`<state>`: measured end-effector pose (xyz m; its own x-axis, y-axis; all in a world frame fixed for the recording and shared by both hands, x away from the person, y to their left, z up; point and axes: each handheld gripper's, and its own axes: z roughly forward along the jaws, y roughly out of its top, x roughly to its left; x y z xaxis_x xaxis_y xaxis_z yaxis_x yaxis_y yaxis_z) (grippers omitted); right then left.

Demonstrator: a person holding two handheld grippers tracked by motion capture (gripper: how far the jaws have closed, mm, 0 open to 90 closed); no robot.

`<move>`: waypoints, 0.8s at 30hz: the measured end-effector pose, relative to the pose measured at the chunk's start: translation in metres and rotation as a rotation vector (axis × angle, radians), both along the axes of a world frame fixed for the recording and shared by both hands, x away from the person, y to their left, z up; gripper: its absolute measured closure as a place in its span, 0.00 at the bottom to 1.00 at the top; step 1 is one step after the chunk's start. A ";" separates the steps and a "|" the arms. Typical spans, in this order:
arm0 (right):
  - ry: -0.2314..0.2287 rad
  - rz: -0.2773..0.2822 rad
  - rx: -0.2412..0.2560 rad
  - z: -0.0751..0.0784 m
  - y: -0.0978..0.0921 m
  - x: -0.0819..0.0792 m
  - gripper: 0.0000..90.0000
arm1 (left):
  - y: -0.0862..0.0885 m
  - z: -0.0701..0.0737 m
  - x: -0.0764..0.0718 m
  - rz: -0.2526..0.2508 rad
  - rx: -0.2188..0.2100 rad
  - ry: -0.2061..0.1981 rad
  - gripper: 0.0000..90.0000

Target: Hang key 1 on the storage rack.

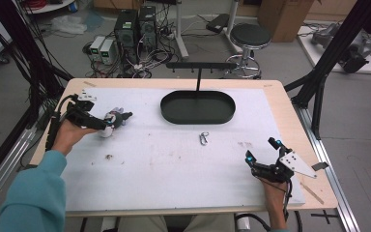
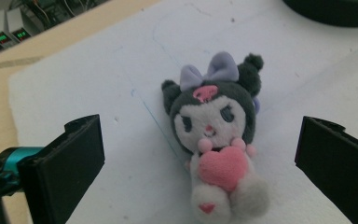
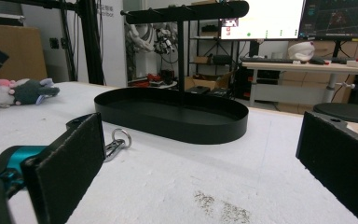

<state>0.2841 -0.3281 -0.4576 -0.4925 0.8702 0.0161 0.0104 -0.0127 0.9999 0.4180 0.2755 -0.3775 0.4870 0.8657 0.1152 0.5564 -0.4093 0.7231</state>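
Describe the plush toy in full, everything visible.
The plush toy is a small soft doll with a dark grey hood with ears, a lilac bow, a white face, a pink patch on the forehead and a pink heart held at its chest. Its feet are white, one with a small pink heart. It lies on its back on the white mat, at the table's left side, between the open jaws of the left gripper, which do not touch it.

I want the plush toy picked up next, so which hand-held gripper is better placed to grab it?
Left. The left hand-held gripper is open with the plush toy lying between its jaws. The right hand-held gripper sits at the table's far right, closer to the metal clip.
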 end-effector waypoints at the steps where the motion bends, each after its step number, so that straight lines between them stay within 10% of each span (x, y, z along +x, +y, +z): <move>1: 0.000 0.000 0.000 0.000 0.000 0.000 0.01 | -0.001 -0.001 0.001 -0.006 0.005 0.012 0.02; 24: -0.006 -0.001 -0.004 0.000 -0.001 0.000 0.01 | -0.016 -0.028 0.013 0.020 0.076 0.204 0.11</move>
